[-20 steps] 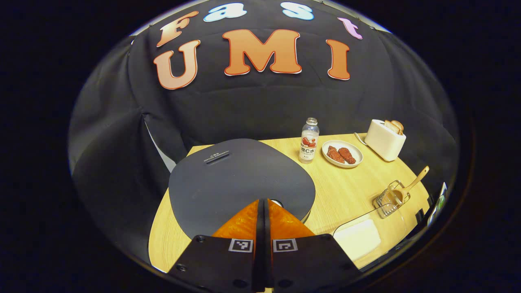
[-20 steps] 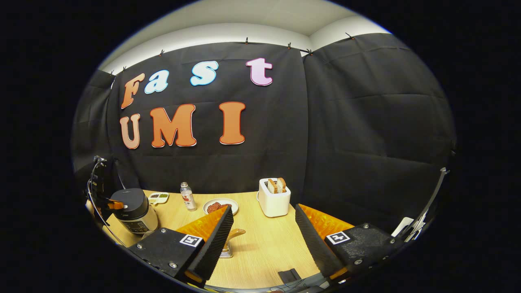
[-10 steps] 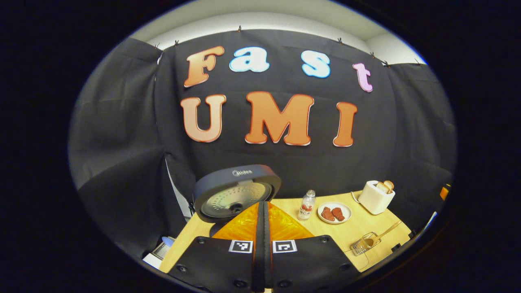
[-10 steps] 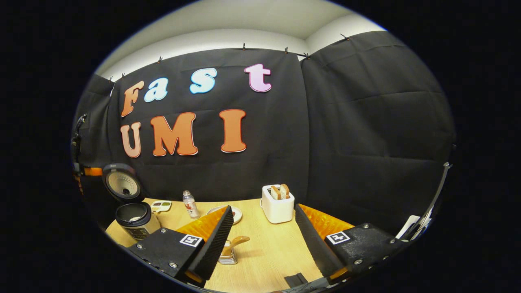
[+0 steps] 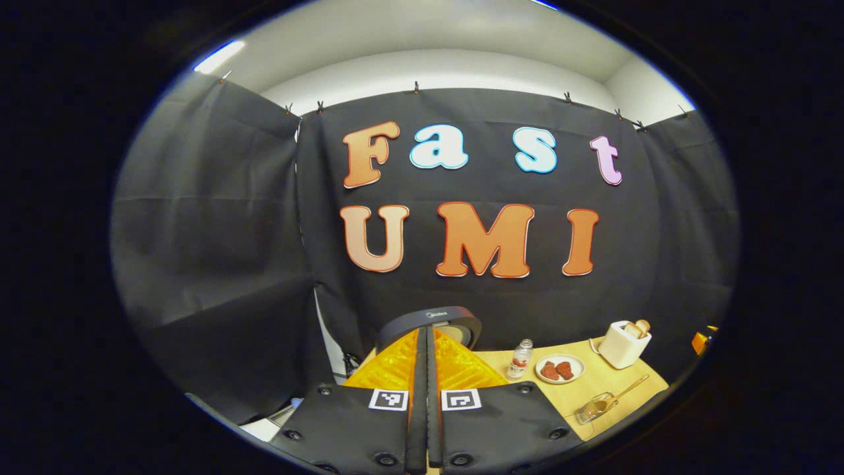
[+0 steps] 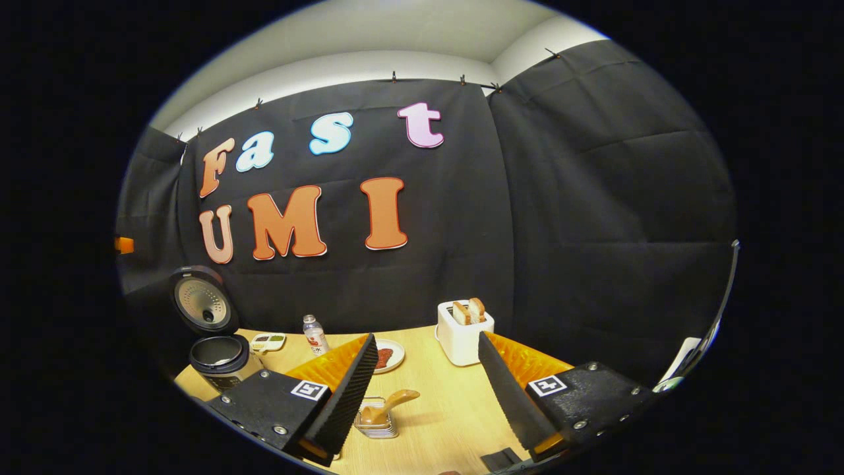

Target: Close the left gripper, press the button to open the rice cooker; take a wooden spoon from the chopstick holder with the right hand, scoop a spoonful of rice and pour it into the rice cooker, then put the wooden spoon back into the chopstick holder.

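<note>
Wooden spoon stands in the chopstick holder on the bench, handle leaning up toward the right. It lies just beyond the right tool, jaws spread, empty, nearer than the left tool, clenched, empty. Rice cooker lid open.

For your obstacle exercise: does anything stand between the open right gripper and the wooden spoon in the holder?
Nothing visible does. The right gripper is open, and the light wooden spoon leans in the clear chopstick holder just ahead.
</note>
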`<state>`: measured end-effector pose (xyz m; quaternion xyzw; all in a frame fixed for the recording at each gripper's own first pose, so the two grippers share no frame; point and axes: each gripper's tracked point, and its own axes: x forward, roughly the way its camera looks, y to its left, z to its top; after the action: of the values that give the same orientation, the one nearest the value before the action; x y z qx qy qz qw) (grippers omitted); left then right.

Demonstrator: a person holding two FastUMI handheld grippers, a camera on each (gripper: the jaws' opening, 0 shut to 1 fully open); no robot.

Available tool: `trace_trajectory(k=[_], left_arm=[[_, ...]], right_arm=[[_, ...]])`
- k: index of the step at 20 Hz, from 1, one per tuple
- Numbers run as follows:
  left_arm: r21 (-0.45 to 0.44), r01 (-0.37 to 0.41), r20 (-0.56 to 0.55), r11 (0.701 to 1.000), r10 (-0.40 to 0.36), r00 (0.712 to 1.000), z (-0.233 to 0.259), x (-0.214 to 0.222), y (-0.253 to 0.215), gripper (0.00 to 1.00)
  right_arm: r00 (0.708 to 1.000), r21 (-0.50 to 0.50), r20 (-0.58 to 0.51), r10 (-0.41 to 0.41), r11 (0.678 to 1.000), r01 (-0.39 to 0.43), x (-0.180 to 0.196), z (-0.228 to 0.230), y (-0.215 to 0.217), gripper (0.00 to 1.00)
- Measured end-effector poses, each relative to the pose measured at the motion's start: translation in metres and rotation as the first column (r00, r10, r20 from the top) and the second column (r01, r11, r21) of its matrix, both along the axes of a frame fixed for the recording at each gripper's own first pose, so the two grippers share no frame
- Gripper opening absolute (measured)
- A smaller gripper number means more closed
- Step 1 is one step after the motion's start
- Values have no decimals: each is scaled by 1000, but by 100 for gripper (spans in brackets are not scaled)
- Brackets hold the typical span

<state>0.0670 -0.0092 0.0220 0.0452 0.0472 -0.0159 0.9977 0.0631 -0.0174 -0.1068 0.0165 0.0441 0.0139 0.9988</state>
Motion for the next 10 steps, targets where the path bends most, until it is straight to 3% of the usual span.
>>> trace_trajectory(k=[4, 10], left_arm=[[-12, -32, 45, 999, 33, 998, 18, -23, 11, 5], [-39, -113, 58, 993, 116, 992, 22, -48, 37, 43]], right_arm=[[999, 54, -39, 22, 998, -20, 22, -35, 10, 95], [987, 177, -157, 45, 984, -16, 54, -108, 20, 95]])
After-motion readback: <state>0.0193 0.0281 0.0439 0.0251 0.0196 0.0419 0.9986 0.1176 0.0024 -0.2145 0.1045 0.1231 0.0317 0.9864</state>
